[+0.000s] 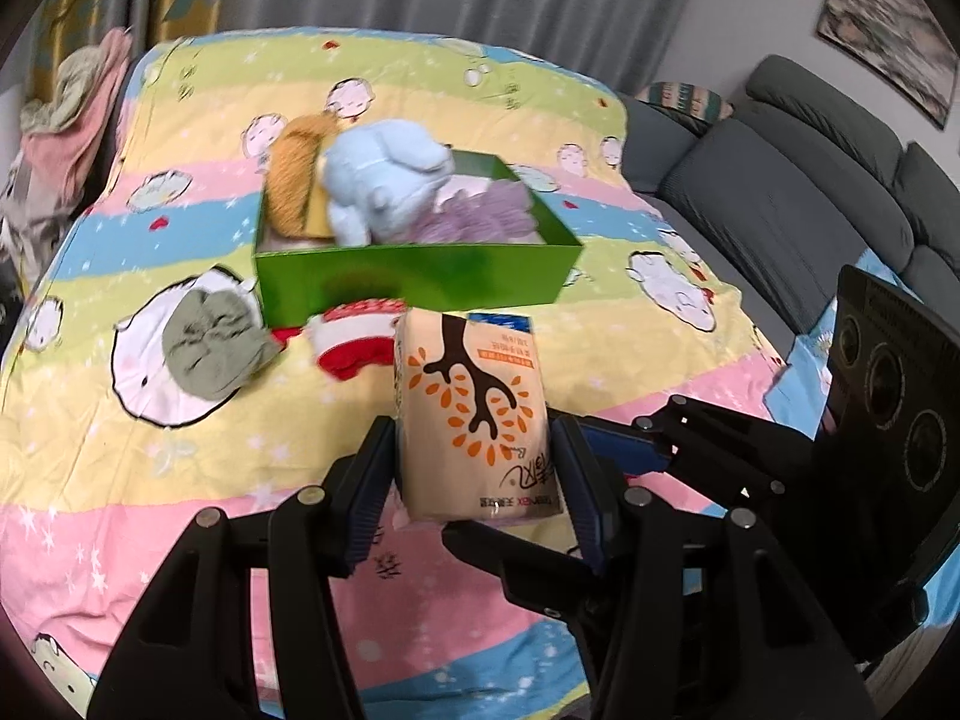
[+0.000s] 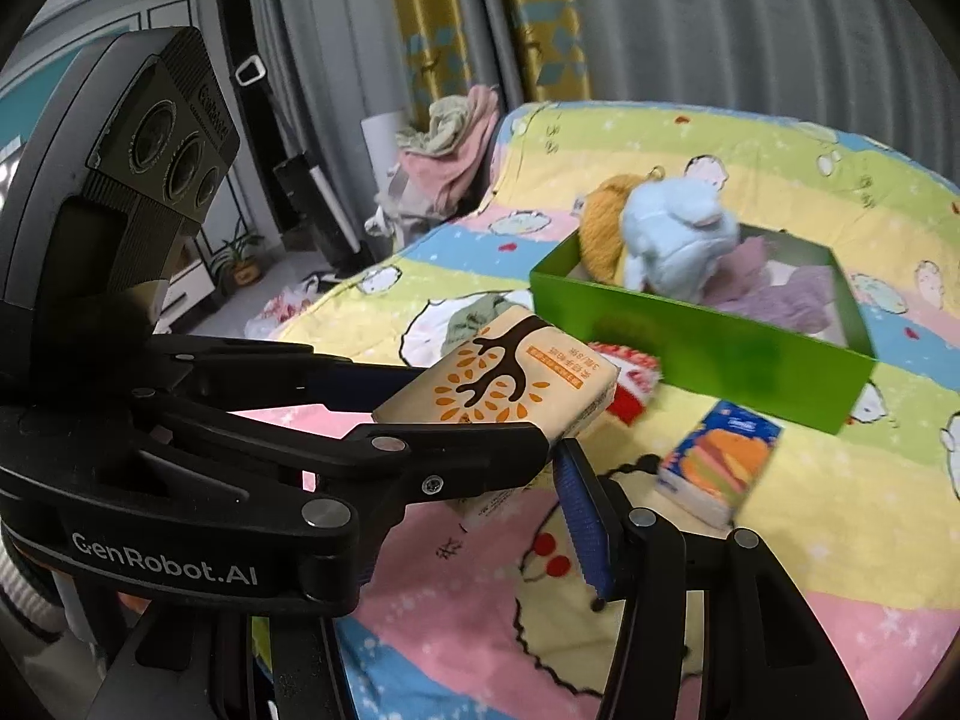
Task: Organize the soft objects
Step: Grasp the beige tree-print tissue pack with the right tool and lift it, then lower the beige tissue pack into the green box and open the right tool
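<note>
1. Left wrist view: the left gripper (image 1: 474, 480) is closed on a beige tissue pack (image 1: 474, 414) with an orange tree print, its pads pressing both sides, and the pack is lifted clear of the bed (image 1: 120, 540).
2. Right wrist view: the same tissue pack (image 2: 510, 384) hangs in the left gripper (image 2: 480, 420), which reaches in from the left.
3. Only one finger (image 2: 585, 528) of the right gripper (image 2: 528, 540) is clearly seen, with a blue ribbed pad; its other finger is hidden behind the left gripper. Nothing can be seen held in it, and whether its jaws are open I cannot tell.
4. A green box (image 1: 414, 276) stands on the striped cartoon bedcover, past the pack.
5. Inside the box lie a blue plush (image 1: 384, 180), an orange plush (image 1: 294, 180) at its left end, and a purple cloth (image 1: 486, 210).
6. Just in front of the box lie a red-and-white cloth (image 1: 354, 339) and, to its left, a green cloth (image 1: 210, 348).
7. A second tissue pack (image 2: 720, 468), with a burger print, lies on the bedcover near the box's front wall.
8. A grey sofa (image 1: 810, 180) stands beside the bed.
</note>
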Tool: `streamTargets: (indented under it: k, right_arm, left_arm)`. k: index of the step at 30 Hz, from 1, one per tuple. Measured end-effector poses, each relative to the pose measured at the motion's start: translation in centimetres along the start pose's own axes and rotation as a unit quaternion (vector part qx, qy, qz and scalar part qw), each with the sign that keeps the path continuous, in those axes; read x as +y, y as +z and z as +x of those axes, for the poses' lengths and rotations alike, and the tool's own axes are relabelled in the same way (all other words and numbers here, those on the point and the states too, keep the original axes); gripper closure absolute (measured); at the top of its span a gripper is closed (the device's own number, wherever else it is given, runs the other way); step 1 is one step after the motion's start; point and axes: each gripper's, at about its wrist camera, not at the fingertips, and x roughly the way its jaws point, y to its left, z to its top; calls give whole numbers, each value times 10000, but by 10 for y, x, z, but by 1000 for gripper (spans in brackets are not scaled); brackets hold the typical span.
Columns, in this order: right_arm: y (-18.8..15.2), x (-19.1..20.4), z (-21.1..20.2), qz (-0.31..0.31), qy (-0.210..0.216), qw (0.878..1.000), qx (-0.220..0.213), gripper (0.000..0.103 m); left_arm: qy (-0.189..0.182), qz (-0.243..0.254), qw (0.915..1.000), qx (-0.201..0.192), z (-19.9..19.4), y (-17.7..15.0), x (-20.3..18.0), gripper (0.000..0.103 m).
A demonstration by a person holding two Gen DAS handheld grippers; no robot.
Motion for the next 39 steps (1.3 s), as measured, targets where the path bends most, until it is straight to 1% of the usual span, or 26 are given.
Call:
streamTargets:
  k: [10,17,21,24,29,34,36,39]
  right_arm:
    - [-7,-24,-37,230,-136,9991,-314,48]
    - [-16,-43,-47,423,-162,9980,-430,48]
    - [-19,-55,-51,542,-172,9971,-509,48]
    - [-15,-64,-54,586,-220,9963,-593,48]
    - [6,-85,-55,581,-336,9952,-717,48]
    - [31,-103,-53,469,-553,9936,-870,48]
    - [43,-114,-50,522,-560,9925,-952,48]
    - [59,-133,-43,640,-530,9913,-1018,48]
  left_arm:
    - [-30,445,9990,71,11,11,-37,52]
    - [-36,604,9980,176,25,16,-51,52]
    - [-36,765,9968,212,33,26,-60,52]
    - [-30,907,9957,163,39,42,-67,52]
    - [-65,1041,9945,59,49,70,-72,52]
    - [-184,876,9960,9,65,109,-69,50]
    - [-253,780,9966,-3,74,126,-65,50]
    - [-339,562,9978,81,88,148,-58,49]
